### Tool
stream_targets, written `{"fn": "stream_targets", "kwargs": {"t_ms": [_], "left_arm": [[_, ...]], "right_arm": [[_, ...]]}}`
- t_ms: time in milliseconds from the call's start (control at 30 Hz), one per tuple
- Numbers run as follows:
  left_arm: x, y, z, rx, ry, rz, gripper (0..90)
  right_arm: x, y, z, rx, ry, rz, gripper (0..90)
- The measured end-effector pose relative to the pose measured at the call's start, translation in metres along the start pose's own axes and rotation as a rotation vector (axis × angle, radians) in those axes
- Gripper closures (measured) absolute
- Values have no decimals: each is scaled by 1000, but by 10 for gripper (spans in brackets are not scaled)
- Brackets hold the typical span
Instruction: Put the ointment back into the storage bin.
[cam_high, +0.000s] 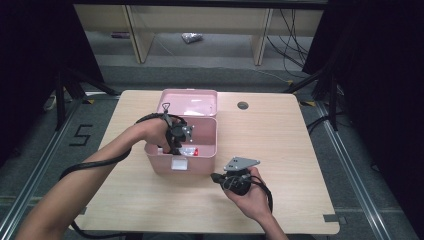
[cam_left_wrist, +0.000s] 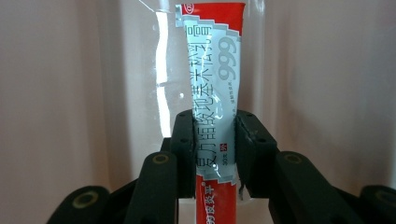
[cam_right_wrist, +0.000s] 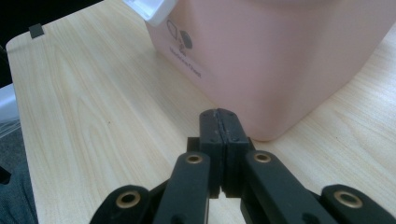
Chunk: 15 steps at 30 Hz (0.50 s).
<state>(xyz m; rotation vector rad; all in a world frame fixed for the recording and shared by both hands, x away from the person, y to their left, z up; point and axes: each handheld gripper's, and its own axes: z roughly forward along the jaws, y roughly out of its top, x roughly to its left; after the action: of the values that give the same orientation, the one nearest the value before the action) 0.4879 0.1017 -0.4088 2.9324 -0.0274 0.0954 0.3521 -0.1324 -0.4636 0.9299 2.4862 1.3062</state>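
The left hand-held gripper (cam_left_wrist: 215, 140) has its two black jaws closed partway on a tube of ointment (cam_left_wrist: 212, 88), the pads pressing on either side of its flattened body. In the left gripper view the tube's long axis runs straight along the line of the jaws. Its red crimped end lies farthest from the camera, a grey-and-white printed band sits in the middle, and more red shows below the pads at the bottom edge. The cap end is hidden between the jaws' arms, so which way it faces I cannot tell for sure. Pink walls stand close behind the tube on both sides.

From the high view, the left hand-held gripper (cam_high: 181, 134) is dipped into the open pink box (cam_high: 207, 165), with the person's left hand (cam_high: 152, 131) over the box's left rim. So the tube is inside the box, held off or near its floor; the view is too small to say which. A bit of red (cam_high: 196, 150) shows inside the box, just beside the gripper. The box's lid (cam_high: 189, 102) stands open at the far side, and a white latch (cam_high: 178, 164) sits on the near wall.

The right hand-held gripper (cam_right_wrist: 219, 123) has its jaws fully together with nothing between them. It rests low over the wooden surface (cam_right_wrist: 107, 102), pointing at the box's near corner (cam_right_wrist: 271, 70), close to it but apart. In the high view it (cam_high: 216, 177) lies in the right hand (cam_high: 250, 192), near the box's front right corner.
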Motion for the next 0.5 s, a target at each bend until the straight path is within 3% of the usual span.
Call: {"fn": "stream_targets", "kwargs": {"t_ms": [133,233,267,500], "left_arm": [[0,0,1,4,0,1,703],[1,0,2,2,-1,-4,703],[1,-1,2,6,-2,-3,704],[3,-1,6,10,-8,-10,703]], "right_arm": [[2,0,-1,8,2,30,900],[0,0,0,1,-6,6,900],[3,0,-1,9,1,30,900],[1,0,0,1,4,1,900]]}}
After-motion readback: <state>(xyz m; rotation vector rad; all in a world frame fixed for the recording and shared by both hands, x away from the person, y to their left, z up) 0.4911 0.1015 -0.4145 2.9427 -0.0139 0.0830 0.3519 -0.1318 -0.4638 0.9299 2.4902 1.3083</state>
